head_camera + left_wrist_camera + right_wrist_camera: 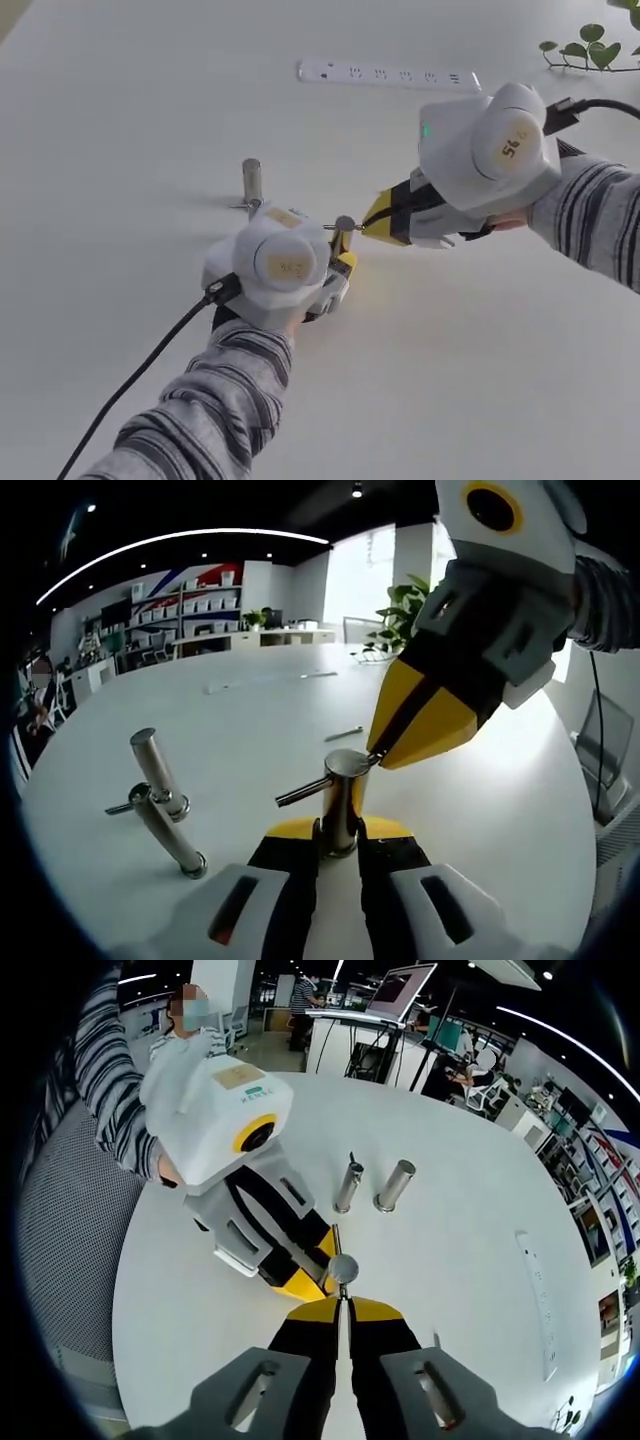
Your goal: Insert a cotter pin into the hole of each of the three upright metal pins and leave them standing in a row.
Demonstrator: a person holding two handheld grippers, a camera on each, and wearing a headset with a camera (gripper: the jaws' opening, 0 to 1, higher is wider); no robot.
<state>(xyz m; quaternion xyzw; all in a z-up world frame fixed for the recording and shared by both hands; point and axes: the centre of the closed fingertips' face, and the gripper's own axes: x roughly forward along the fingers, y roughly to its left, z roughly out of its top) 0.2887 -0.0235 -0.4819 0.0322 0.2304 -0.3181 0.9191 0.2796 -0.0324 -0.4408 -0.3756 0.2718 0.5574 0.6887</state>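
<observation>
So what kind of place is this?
Probably a big open office or workshop. There are stocked wall shelves at the back, a computer screen, a leafy plant, and the work happens on a large white table.

White round table (120,120) (wall shelves (190,605) behind)

Bright even light, sharp, fisheye-warped edges
</observation>
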